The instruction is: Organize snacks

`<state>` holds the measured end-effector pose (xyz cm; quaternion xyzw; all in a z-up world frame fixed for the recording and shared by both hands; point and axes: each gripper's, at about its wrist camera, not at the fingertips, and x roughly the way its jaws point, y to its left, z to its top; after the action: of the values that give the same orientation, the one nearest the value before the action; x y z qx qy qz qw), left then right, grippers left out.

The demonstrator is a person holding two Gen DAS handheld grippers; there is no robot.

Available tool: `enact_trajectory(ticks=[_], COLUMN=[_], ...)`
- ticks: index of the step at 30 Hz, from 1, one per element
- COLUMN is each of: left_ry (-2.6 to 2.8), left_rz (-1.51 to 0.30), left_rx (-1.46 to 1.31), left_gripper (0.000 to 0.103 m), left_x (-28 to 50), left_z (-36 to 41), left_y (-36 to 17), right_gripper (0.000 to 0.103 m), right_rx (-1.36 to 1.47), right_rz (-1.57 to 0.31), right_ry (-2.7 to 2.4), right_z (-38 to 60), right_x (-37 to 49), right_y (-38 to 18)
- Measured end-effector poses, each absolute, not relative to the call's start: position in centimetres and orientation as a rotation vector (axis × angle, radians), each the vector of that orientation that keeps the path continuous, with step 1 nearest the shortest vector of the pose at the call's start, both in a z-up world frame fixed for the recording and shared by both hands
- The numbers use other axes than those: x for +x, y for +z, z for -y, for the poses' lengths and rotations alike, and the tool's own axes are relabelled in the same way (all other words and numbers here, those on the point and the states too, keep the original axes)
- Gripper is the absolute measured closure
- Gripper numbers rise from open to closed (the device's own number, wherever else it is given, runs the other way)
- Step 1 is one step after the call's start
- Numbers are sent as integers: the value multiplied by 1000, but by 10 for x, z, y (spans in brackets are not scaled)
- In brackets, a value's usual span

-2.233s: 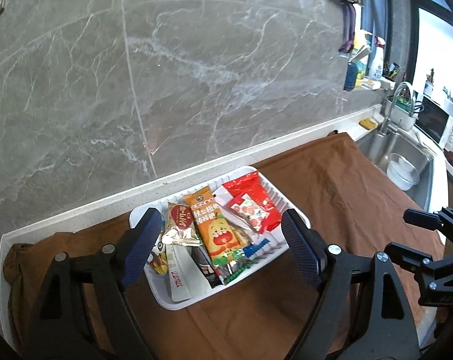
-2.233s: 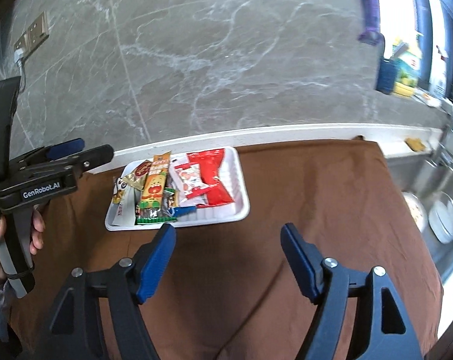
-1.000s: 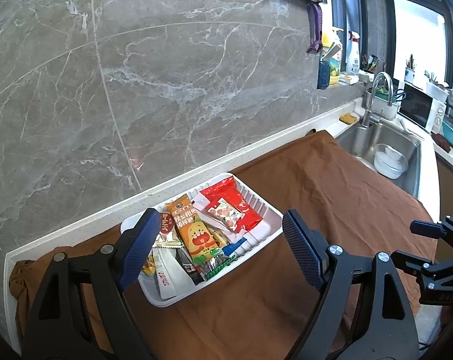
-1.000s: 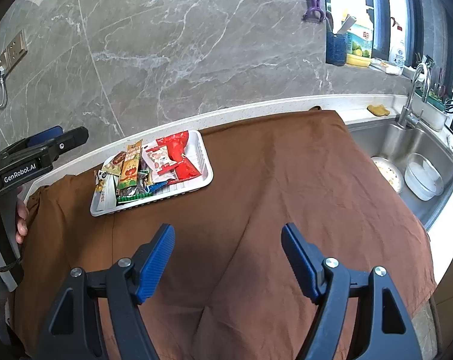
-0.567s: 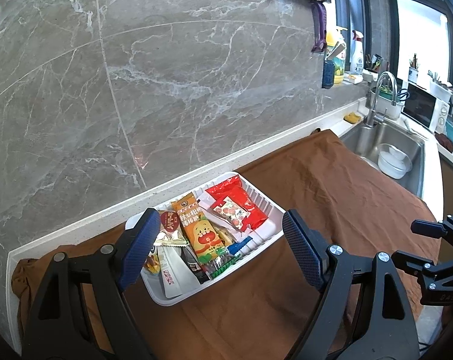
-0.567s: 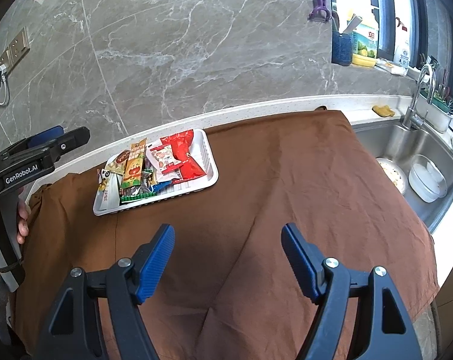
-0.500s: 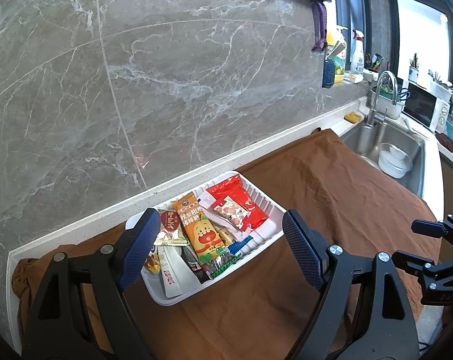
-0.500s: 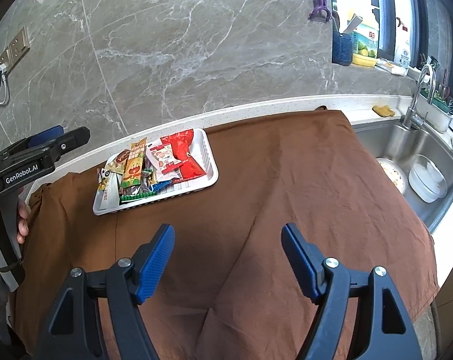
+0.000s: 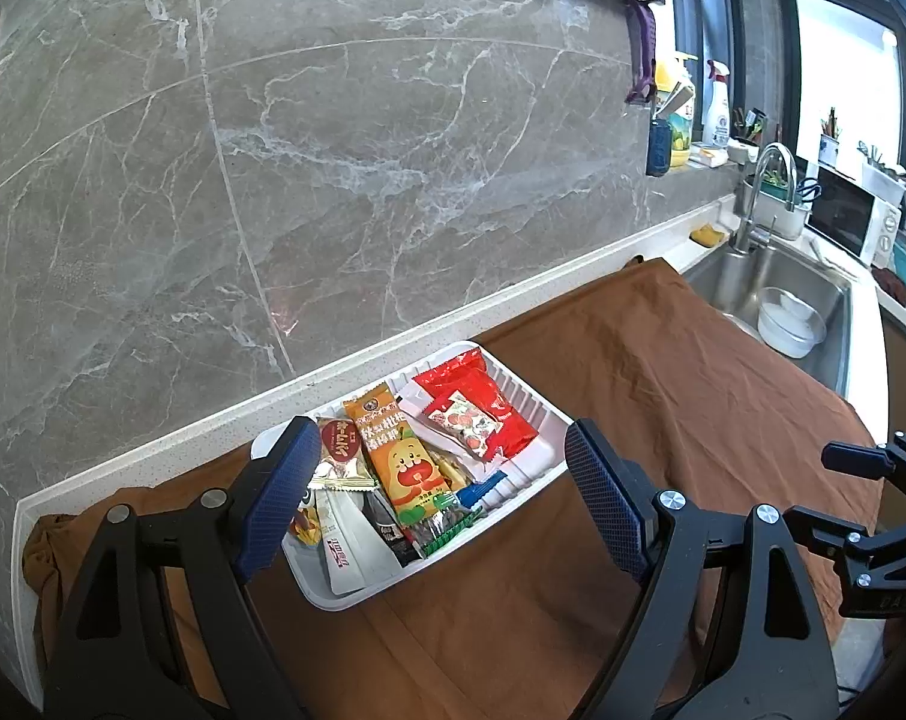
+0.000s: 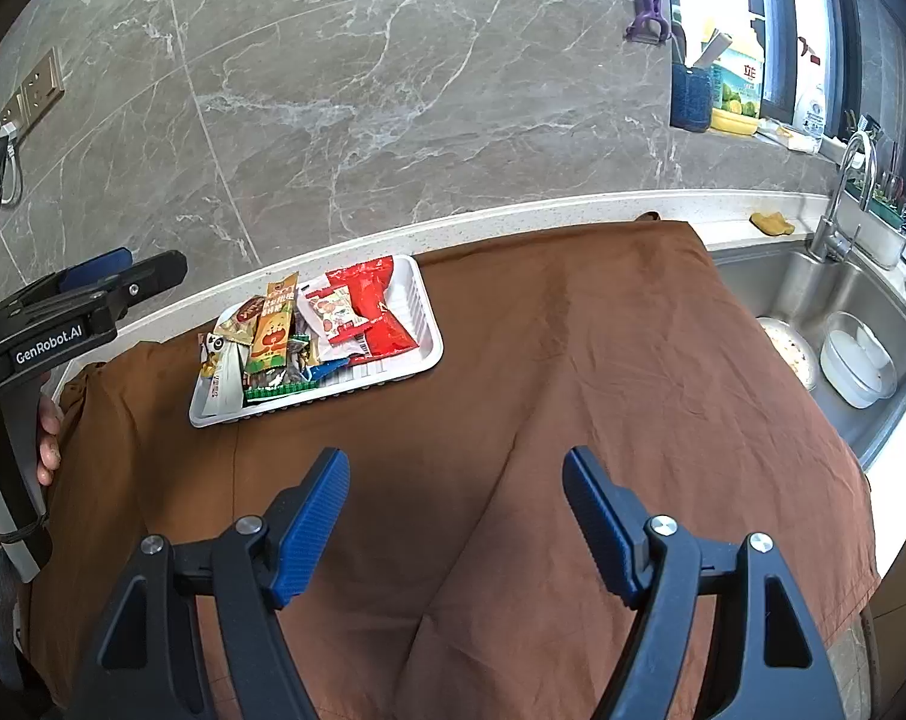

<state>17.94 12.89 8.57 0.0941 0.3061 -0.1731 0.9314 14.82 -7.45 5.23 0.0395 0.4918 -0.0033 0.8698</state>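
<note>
While both jaws stand wide and hold nothing, the left gripper [image 9: 435, 498] hovers over one white tray [image 9: 531, 408] of roughly ten snack packets [image 9: 408, 471] near the wall; the right gripper [image 10: 456, 516] hangs above the brown cloth [image 10: 603, 360].

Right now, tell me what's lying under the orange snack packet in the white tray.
Under the orange snack packet a dark packet and a green-edged wrapper stick out at its near end. The rest beneath it, down to the white tray, is covered.
</note>
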Motion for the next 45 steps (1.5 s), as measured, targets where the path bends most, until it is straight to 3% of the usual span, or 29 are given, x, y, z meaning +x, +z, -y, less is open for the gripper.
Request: enact_trajectory(ticks=[45], left_ry=[-370], left_rz=[-597], left_rx=[183], left_gripper=[20], left_x=[174], left_z=[-129], left_y=[90], right_gripper=[27], right_rx=[83], right_rz=[-1030], right_ry=[-5], right_z=[74], right_x=[148], right_y=[52])
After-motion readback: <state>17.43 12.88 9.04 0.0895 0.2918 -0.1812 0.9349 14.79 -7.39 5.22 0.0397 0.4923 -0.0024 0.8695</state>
